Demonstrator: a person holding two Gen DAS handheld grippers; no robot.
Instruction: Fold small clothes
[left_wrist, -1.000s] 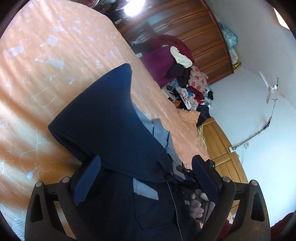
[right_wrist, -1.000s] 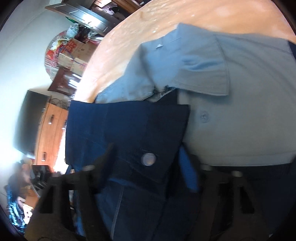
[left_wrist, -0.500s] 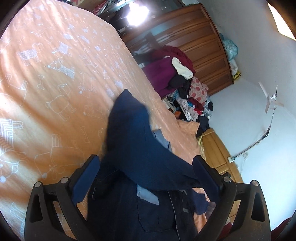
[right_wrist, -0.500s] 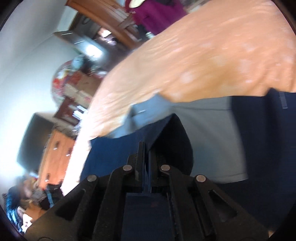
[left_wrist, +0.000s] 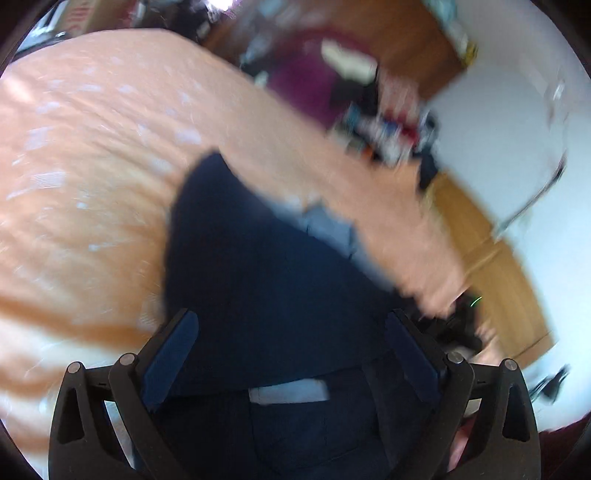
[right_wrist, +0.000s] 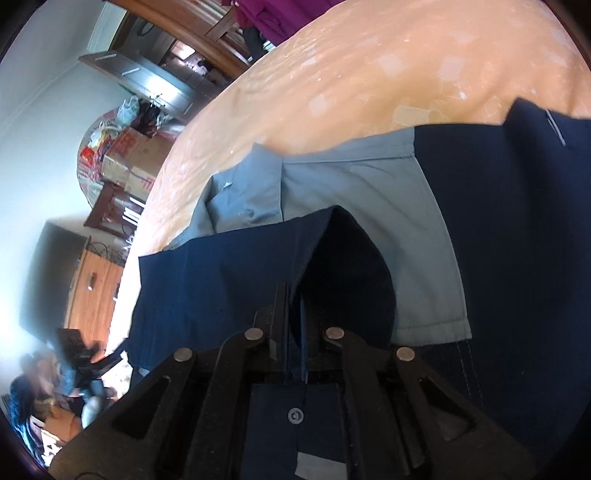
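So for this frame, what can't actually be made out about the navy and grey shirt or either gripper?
- Left wrist view: motion blur smears the navy and grey button shirt and the orange patterned bedspread; fold edges are unreadable.
- Left gripper: jaws spread, but whether the fingers touch cloth is unclear.
- Right wrist view: the right gripper is clamped on a navy fold; the pinched edge is hidden between its fingers.
- The shirt's lower part is cut off by both frames' edges.

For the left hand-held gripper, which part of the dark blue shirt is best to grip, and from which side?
Probably the folded left edge of the dark blue shirt, approached from the bare orange bedsheet. That edge lies exposed and the left hand-held gripper is open; the right hand-held gripper already pinches the other side.
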